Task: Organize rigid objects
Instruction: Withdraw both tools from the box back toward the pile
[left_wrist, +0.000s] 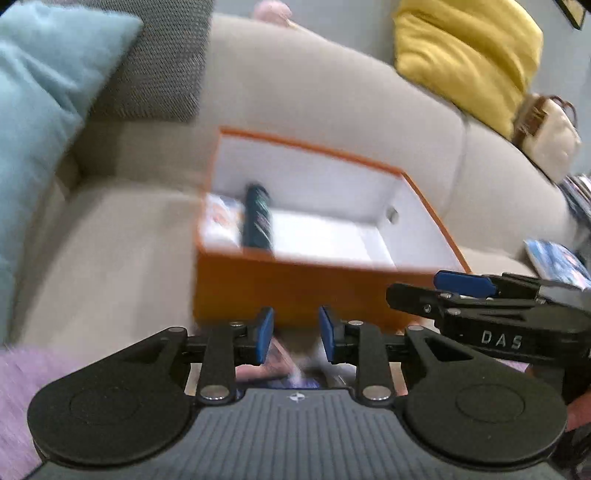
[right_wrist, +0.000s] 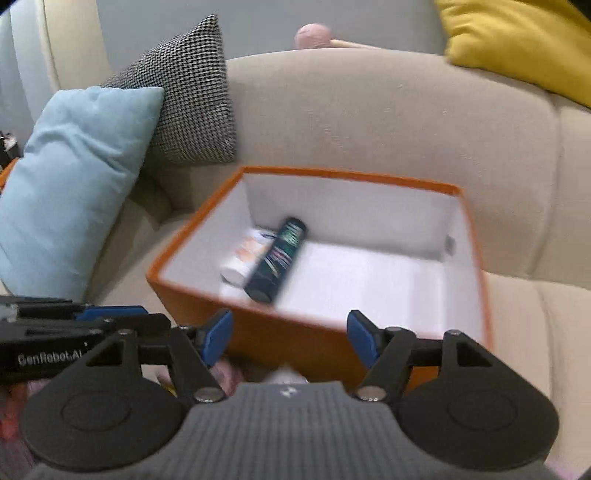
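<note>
An orange box (left_wrist: 295, 291) with a white inside stands on the beige sofa; it also shows in the right wrist view (right_wrist: 207, 302). Inside at its left lie a dark can (right_wrist: 279, 258) and a white tube with orange print (right_wrist: 245, 258); both show in the left wrist view, the can (left_wrist: 256, 218) and the tube (left_wrist: 221, 218). My left gripper (left_wrist: 295, 338) is open with a narrow gap, in front of the box's near wall, empty. My right gripper (right_wrist: 290, 338) is open wide, empty, at the box's near wall. It also shows from the side in the left wrist view (left_wrist: 461, 286).
A light blue cushion (right_wrist: 77, 177) and a houndstooth cushion (right_wrist: 192, 99) lean at the sofa's left. A yellow cushion (left_wrist: 465, 55) and a cream handbag (left_wrist: 546, 136) sit at the right. Printed packets (left_wrist: 557, 262) lie right of the box. A purple fabric (left_wrist: 22, 398) lies near left.
</note>
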